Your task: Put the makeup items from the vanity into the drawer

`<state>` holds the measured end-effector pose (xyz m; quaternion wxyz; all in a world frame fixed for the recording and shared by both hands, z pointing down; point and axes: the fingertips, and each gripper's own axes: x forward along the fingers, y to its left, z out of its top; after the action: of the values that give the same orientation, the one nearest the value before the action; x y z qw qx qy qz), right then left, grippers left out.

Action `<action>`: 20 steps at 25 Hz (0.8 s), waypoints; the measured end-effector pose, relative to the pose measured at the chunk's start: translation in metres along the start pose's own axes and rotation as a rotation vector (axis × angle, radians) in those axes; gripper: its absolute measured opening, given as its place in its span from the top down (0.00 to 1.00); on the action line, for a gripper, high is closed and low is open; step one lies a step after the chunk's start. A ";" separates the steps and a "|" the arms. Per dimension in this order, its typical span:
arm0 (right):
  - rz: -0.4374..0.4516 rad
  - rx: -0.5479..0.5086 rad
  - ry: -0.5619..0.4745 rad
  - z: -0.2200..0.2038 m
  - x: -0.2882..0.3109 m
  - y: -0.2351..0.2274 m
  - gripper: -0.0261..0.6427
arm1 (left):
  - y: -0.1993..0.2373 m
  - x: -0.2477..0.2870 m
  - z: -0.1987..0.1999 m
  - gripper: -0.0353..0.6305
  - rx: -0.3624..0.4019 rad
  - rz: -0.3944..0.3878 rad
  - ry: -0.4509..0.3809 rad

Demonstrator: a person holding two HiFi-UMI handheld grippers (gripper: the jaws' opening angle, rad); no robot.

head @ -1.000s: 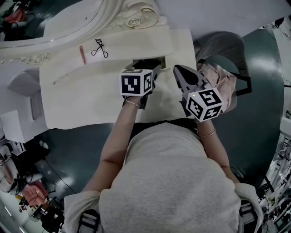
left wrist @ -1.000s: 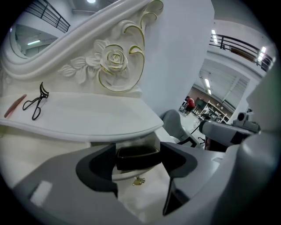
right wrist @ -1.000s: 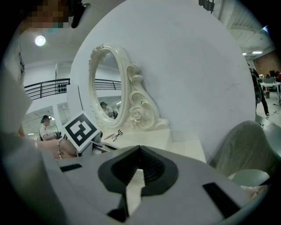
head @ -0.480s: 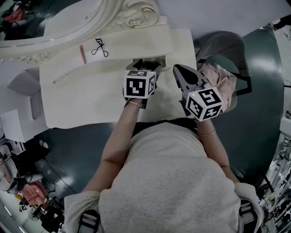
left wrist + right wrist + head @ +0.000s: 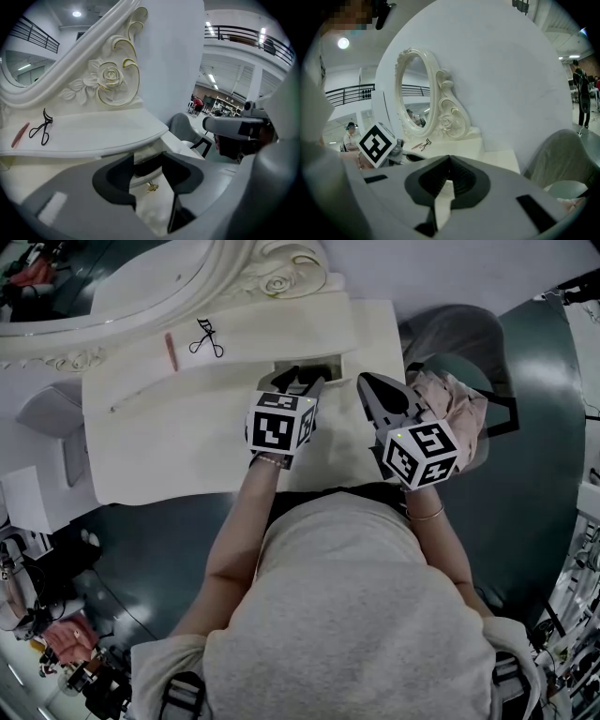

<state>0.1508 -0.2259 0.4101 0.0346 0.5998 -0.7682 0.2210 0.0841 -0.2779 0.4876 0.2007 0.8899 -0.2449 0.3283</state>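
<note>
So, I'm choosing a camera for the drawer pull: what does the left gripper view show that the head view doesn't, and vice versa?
Left gripper view only: a gold knob in the gap of the left gripper, whose jaws have just been closing, pads not touching it. Head view only: the person's torso and that gripper's marker cube. Both: the eyelash curler and red stick.

Our left gripper (image 5: 302,379): held out ahead, tilted downward, jaws half apart and just been closing, pads pressing on nothing. Our right gripper (image 5: 367,386): just beside it, nearer level, jaws together, holding nothing. Our forearms (image 5: 234,540): both stretched forward, marker cubes (image 5: 277,426) uppermost.
</note>
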 end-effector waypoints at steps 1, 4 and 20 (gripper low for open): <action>0.000 0.000 0.001 0.000 0.000 0.000 0.95 | 0.001 0.000 0.000 0.66 -0.002 -0.003 -0.005; 0.002 -0.001 0.002 -0.001 0.001 0.002 0.95 | 0.002 0.000 0.000 0.66 0.003 -0.016 -0.003; 0.020 -0.014 0.011 0.000 0.003 0.012 0.95 | 0.000 0.005 -0.001 0.77 0.050 -0.049 0.013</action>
<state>0.1390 -0.2262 0.4076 0.0409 0.5907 -0.7755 0.2190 0.0867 -0.2789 0.4922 0.1879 0.8982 -0.2134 0.3353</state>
